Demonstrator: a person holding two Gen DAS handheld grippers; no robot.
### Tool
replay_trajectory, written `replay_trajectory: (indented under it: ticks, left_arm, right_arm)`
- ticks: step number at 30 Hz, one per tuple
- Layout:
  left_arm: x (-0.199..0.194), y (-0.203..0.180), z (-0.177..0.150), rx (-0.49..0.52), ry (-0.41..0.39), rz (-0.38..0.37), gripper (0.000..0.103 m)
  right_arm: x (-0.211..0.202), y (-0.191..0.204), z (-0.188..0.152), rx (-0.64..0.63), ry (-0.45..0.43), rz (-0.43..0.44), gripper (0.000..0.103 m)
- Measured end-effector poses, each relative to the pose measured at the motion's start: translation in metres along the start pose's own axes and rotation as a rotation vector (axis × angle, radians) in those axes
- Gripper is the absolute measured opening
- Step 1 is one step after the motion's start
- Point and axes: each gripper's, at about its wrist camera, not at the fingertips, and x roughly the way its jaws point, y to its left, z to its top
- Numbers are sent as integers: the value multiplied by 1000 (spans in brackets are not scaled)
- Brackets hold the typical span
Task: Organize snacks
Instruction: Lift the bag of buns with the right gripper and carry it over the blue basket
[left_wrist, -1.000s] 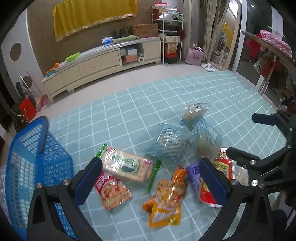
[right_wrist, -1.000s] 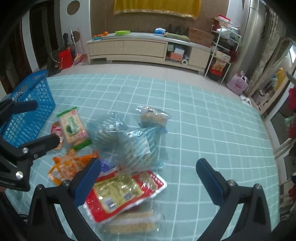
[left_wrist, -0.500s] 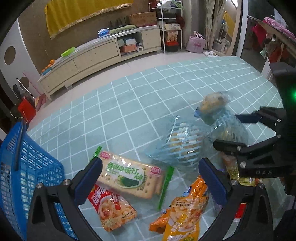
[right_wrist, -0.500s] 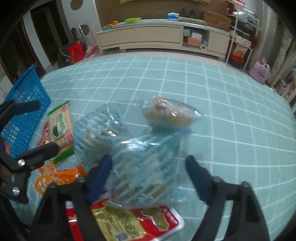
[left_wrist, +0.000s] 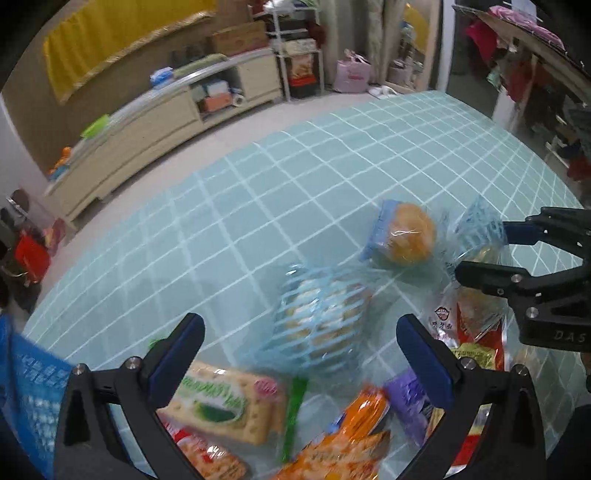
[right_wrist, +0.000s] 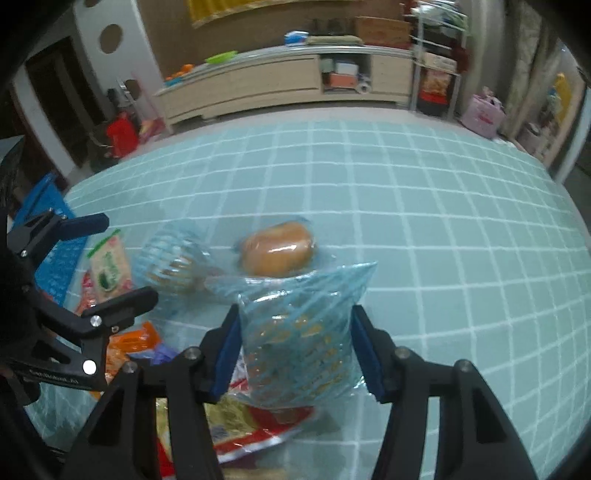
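- Right wrist view: the right gripper (right_wrist: 295, 347) is closing on a blue-striped clear bag of biscuits (right_wrist: 301, 332); both blue pads (right_wrist: 364, 350) lie against the bag's sides, so it is grasped.
- Just behind that bag lies a wrapped bun (right_wrist: 277, 253) on the teal checked cloth (right_wrist: 443, 240).
- Left wrist view: the left gripper (left_wrist: 301, 354) hangs with its jaws spread wide and nothing pinched, above a second blue-striped bag (left_wrist: 321, 321).
- Below it lies a cracker pack (left_wrist: 221, 406) with a green label; its writing is too blurred to read.
- An orange snack pouch (left_wrist: 351, 443) lies beside the crackers, and a red-edged packet (left_wrist: 476, 332) bears a small round logo, unreadable.
- "DAS" is printed on the right gripper's black body, possibly cut off.
- A blue basket (left_wrist: 33, 398) stands at the left edge.
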Motion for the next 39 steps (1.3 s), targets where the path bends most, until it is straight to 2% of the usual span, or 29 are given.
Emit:
replay_trajectory:
  ticks: [3,7,10,12,14,15,16,19,26,32,39]
  left_arm:
    - [13,1,6,3,23,-23,103]
    - [26,-3,10,25,40,-15,103]
    - [30,-8,11,73,41,-19,102]
    - [34,-13,10,96,43,-8,94]
    - [38,-16,10,108,63,-10,71]
    - [39,-15,9,109,73,-15,66]
    - [39,-15,8,104,77,-28,61]
    - [33,-14,9,86,61,-18,57]
    - [-20,-6,2,12,-9,-13,54]
    - [-79,-6,-11,6,-82,-8,54]
    - [-144,0,-27,-12,-148,-4,54]
  right_arm:
    - [-2,-4,-2,19,-2,1,61]
    - [-2,-3,-2,43,0,19,61]
    - [-1,-2,-2,49,1,30,61]
    - [-2,0,-2,43,5,34,61]
    - [-2,0,-2,44,10,36,61]
    - [-2,1,-2,48,12,41,61]
    - [-2,0,-3,55,14,47,61]
    - [0,0,-4,65,21,52,61]
    - [-17,3,-4,114,25,96,60]
    - [-55,23,-3,114,10,133,59]
    - [-105,46,-9,114,-37,104,59]
